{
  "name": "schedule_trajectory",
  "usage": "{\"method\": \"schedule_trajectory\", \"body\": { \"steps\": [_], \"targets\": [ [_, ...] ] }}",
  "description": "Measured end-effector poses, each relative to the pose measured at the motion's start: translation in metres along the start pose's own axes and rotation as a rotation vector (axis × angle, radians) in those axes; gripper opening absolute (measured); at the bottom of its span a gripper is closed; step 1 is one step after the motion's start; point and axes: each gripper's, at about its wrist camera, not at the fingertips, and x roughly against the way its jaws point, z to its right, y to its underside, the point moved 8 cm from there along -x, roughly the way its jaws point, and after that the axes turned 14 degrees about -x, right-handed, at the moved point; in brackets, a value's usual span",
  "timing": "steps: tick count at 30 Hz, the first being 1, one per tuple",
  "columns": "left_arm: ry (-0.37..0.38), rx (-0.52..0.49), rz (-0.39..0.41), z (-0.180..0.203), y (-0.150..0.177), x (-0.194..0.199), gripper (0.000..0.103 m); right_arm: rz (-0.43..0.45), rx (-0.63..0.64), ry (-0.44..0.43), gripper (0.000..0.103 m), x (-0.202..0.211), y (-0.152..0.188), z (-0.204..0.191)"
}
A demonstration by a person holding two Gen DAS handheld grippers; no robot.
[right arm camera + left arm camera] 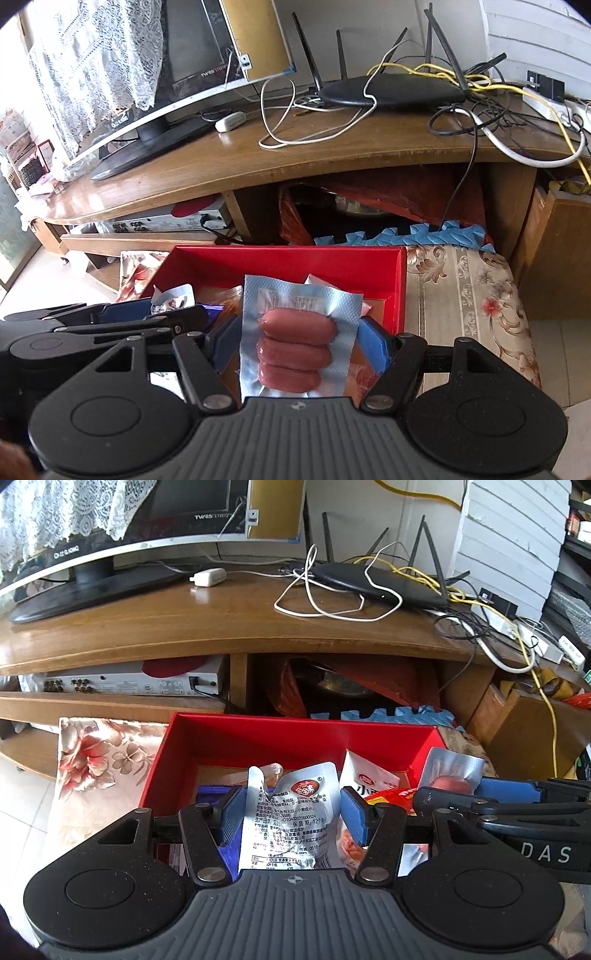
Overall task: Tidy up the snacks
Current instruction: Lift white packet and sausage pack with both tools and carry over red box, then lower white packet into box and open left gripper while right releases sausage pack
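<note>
My left gripper [291, 806] is shut on a crumpled silver snack packet [295, 834] with a red logo, held upright between the blue pads. My right gripper [299, 334] is shut on a clear-and-silver pack of three pink sausages [295, 347]. Both packs hang over the near part of an open red box [258, 738] [295, 260]. The two grippers are side by side: the right gripper [517, 797] shows at the right edge of the left wrist view, and the left gripper [147, 314] at the left of the right wrist view. In the box lie a white packet [365, 775] and a purple packet [210, 790].
The red box rests on a floral cloth [472, 295]. Behind it stands a wooden TV stand [221, 627] with a monitor [92, 554], a black router [380, 583] and tangled cables [325, 605]. A blue foam mat [406, 236] lies under the stand. Tiled floor [26, 812] is at the left.
</note>
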Motion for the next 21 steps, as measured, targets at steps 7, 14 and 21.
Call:
{"method": "schedule_trajectory", "body": {
  "steps": [7,14,21],
  "targets": [
    [-0.013,0.011,-0.036,-0.005,0.005,-0.02,0.063,-0.027,-0.003,0.014,0.069,-0.021,0.001,0.005],
    [-0.027,0.015,-0.064,-0.007,0.01,-0.032,0.063,-0.05,-0.003,0.02,0.062,-0.035,0.004,0.005],
    [-0.037,0.012,-0.073,-0.008,0.013,-0.034,0.07,-0.047,-0.014,0.029,0.062,-0.036,0.002,0.009]
  ]
}}
